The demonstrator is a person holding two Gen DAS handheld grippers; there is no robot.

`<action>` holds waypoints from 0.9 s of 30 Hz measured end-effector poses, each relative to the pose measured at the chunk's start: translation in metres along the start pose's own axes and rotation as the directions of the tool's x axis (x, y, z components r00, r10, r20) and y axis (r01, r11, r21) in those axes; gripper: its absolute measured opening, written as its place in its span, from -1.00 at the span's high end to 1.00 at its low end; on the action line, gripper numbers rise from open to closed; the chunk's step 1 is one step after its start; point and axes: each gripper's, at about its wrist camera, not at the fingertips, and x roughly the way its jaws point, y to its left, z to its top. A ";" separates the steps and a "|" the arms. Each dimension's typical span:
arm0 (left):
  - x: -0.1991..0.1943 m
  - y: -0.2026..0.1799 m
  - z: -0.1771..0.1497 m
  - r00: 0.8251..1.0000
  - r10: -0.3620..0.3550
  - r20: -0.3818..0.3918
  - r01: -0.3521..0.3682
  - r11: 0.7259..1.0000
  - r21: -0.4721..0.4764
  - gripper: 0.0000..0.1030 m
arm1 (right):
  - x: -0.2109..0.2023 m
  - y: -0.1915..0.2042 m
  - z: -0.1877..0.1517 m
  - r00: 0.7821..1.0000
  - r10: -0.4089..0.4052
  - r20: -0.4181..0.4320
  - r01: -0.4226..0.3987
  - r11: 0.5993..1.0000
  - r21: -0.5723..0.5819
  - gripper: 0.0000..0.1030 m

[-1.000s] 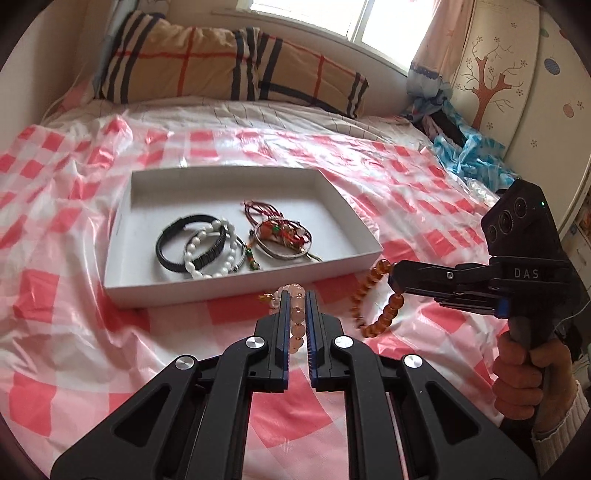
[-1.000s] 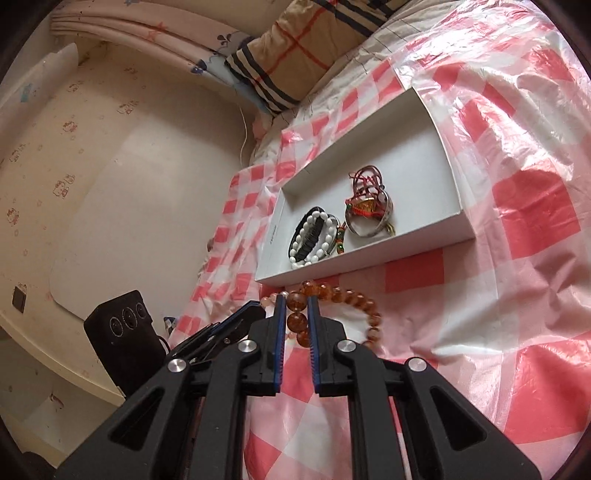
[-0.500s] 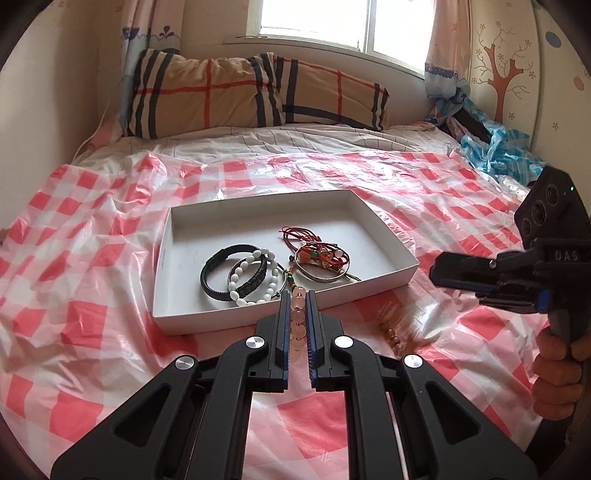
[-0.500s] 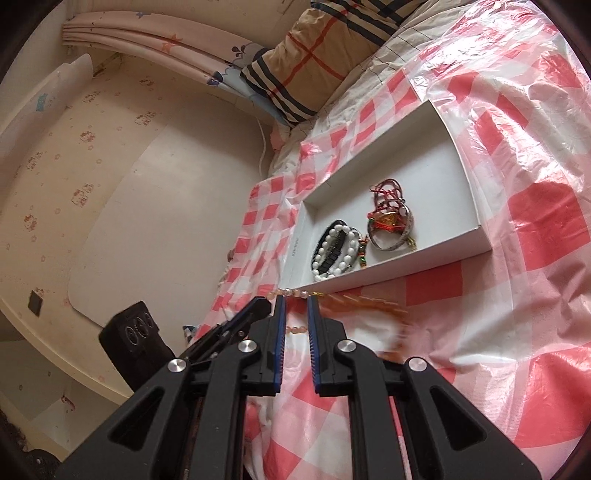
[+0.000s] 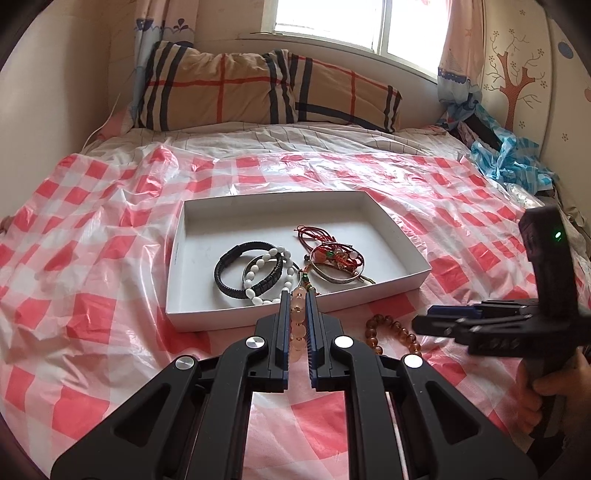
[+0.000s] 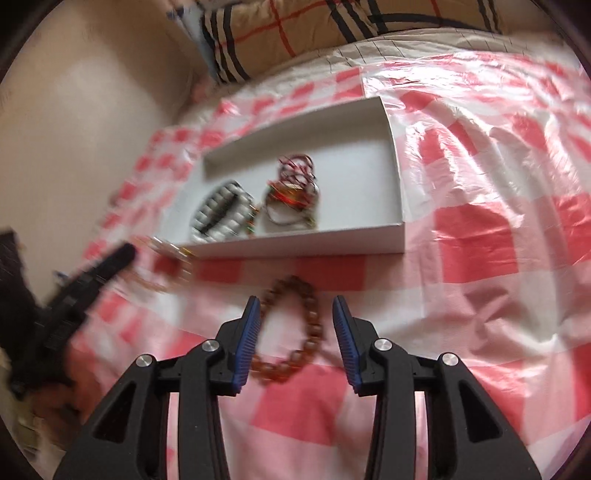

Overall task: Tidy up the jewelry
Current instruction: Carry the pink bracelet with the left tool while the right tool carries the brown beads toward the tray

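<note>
My left gripper (image 5: 298, 301) is clamped on the pale pink bead bracelet (image 5: 297, 321); my right gripper (image 6: 295, 325) is opening, amber bracelet (image 6: 295, 328) lying loose between its jaws.

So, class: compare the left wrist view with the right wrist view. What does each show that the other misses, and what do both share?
Only the left wrist view shows the window, the blue cloth, and the left tongs shut on a pale pink bead bracelet.

Only the right wrist view shows the right tongs opening, pads clear of the amber bead bracelet lying on the sheet between them.

Both show the white box of jewelry, the checked sheet and the plaid pillow.
</note>
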 end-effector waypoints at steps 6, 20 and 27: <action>0.001 -0.003 -0.001 1.000 -0.003 -0.006 0.003 1.000 0.014 0.86 | 0.032 0.022 -0.010 0.971 -0.231 -0.058 0.215 0.955 -0.204 0.28; -0.002 -0.003 0.001 1.000 -0.016 0.014 0.016 1.000 -0.001 0.86 | -0.032 -0.033 -0.004 0.822 0.546 0.165 -0.569 0.804 0.175 0.76; -0.002 -0.006 0.000 1.000 -0.012 0.016 0.011 1.000 0.018 0.86 | -0.040 -0.039 0.004 0.765 0.594 0.248 -0.641 0.737 0.212 0.76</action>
